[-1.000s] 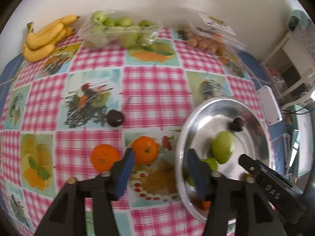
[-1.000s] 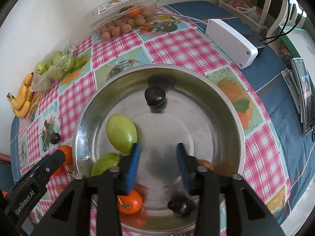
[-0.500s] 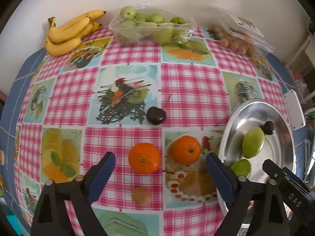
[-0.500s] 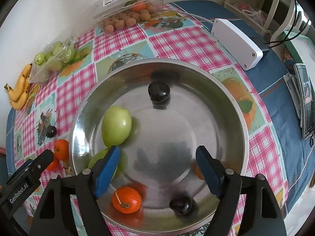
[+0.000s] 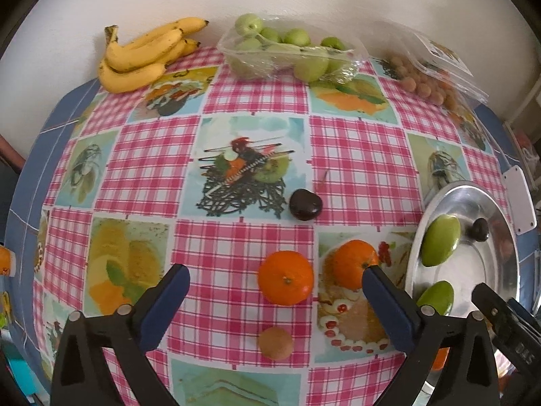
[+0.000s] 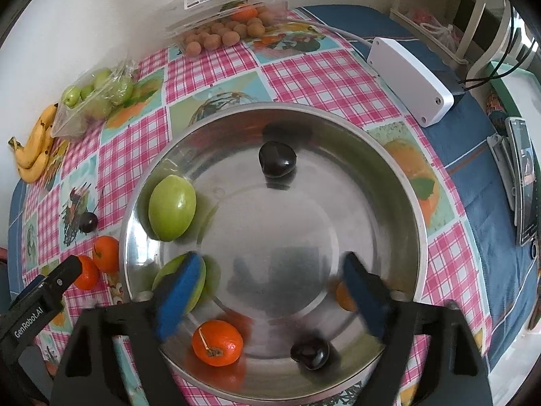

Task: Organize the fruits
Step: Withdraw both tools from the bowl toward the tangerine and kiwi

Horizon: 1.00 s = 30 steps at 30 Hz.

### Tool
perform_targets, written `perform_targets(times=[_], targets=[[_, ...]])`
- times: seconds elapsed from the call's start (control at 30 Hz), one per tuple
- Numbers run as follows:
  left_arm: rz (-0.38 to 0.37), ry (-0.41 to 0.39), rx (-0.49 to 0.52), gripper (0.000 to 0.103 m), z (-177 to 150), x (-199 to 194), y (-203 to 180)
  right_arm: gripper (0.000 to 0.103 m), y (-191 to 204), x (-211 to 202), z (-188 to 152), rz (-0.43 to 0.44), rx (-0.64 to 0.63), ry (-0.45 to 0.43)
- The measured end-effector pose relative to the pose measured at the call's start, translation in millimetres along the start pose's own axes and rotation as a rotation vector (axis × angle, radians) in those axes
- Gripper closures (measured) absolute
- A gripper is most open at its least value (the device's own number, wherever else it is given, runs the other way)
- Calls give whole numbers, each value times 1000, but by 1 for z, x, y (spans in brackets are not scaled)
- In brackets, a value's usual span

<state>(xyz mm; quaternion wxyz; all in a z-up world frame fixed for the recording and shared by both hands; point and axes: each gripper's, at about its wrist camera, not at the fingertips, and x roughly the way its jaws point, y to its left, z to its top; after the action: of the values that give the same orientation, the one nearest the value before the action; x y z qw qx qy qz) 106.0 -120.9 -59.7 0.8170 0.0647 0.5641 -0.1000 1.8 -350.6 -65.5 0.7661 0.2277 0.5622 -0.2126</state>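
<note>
Hovering over the checked worktop (image 5: 250, 243), the left hand-held gripper (image 5: 275, 291) has its blue-padded jaws spread wide with nothing between them. Ahead of it lie two loose mandarins: one (image 5: 285, 282) between the jaws' line of sight and a second (image 5: 353, 264) just beside the right-side finger. One dark plum (image 5: 305, 204) sits farther out on the cloth, and one small brown round fruit (image 5: 275, 342) lies near the bottom, close to the first mandarin. The right hand-held gripper (image 6: 267, 287) is also spread wide and empty, poised above the steel bowl (image 6: 399, 186). Inside the bowl I count two green fruits, one (image 6: 172, 207) lying against the left wall and another (image 6: 165, 270) partly hidden behind the left finger; two dark plums, one (image 6: 277, 164) at the far side and one (image 6: 310, 353) at the near rim; and one mandarin (image 6: 217, 342) with its stem up. An orange patch by the right finger may be a fruit or a reflection; I cannot tell. Along the wall stand one bunch of bananas (image 5: 142, 55), one clear bag of green fruits (image 5: 287, 54), and one clear box of small brown fruits (image 6: 230, 20). One white device (image 6: 410, 79) rests beyond the bowl.
</note>
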Motion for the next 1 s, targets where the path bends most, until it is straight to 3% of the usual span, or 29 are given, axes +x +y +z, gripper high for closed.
perform_targets(times=[0.67,1.0], targets=[[-21,-12,-34,0,-5,-10,25,0,18,-5,-9,-40,-96,-6],[-61,-26,-125,0,-3,-20,56,0,51,-19,-16,47,-177,-25]])
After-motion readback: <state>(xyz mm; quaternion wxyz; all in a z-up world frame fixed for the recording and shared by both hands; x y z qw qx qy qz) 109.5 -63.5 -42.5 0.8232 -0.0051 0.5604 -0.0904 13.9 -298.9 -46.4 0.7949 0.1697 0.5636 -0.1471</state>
